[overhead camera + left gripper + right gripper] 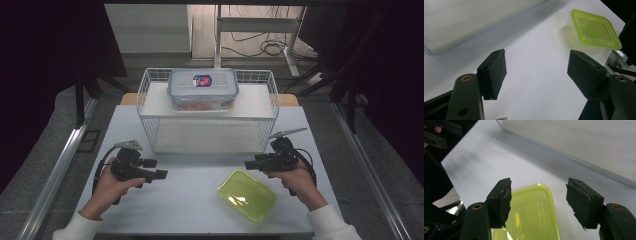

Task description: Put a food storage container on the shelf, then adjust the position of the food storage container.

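High view: one green box [246,194] at 5 o'clock on one table [190,200], one clear box [202,89] at 12 atop one rack [150,107]; two grippers, left [159,169] and right [248,164].

Left gripper view: gaping, empty.

Right gripper view: gaping, empty above green box.

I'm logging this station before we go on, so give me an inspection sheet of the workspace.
Surface: white table, bare between the hands.
Job's things: green-lidded container flat on the table near the right hand; clear lidded box on top of the white wire rack.
Clutter: nothing seen.
Grippers: left hand-held gripper open, nothing between its jaws; right hand-held gripper open, above the green lid, not touching it.
Cables: one trails from each gripper; loose cables on the floor behind.
Surroundings: metal stand, dark curtains at both sides.
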Demonstrator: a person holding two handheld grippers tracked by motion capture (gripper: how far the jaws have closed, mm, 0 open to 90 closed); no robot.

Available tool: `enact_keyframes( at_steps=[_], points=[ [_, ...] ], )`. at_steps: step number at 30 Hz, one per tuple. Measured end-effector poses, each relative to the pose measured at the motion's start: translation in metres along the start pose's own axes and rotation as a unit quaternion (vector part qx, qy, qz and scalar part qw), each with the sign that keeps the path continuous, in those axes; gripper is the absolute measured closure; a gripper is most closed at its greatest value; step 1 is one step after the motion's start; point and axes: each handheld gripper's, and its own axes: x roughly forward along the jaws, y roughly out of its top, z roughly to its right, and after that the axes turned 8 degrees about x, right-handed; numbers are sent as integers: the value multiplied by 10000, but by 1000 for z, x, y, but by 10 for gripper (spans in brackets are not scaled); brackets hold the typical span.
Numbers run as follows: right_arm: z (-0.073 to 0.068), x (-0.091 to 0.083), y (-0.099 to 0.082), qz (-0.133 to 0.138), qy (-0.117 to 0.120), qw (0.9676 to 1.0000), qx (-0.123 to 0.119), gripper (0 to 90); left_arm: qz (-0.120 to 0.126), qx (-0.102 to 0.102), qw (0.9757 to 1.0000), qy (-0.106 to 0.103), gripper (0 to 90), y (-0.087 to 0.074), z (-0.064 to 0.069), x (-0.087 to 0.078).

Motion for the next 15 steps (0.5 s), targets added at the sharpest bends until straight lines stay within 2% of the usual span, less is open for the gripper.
enact_keyframes(
  at_steps=[5,10,15],
  points=[
    [5,-3,-11,28,-97,9999,-23,362,10,8,10000,83,311,-14,2,3],
    [10,-8,-27,37,-217,9998,-22,367,-135,18,9998,168,295,-22,3,8],
    [11,-18,-43,146,-239,9996,-36,442,-183,58,9996,188,308,-28,1,11]
  ],
)
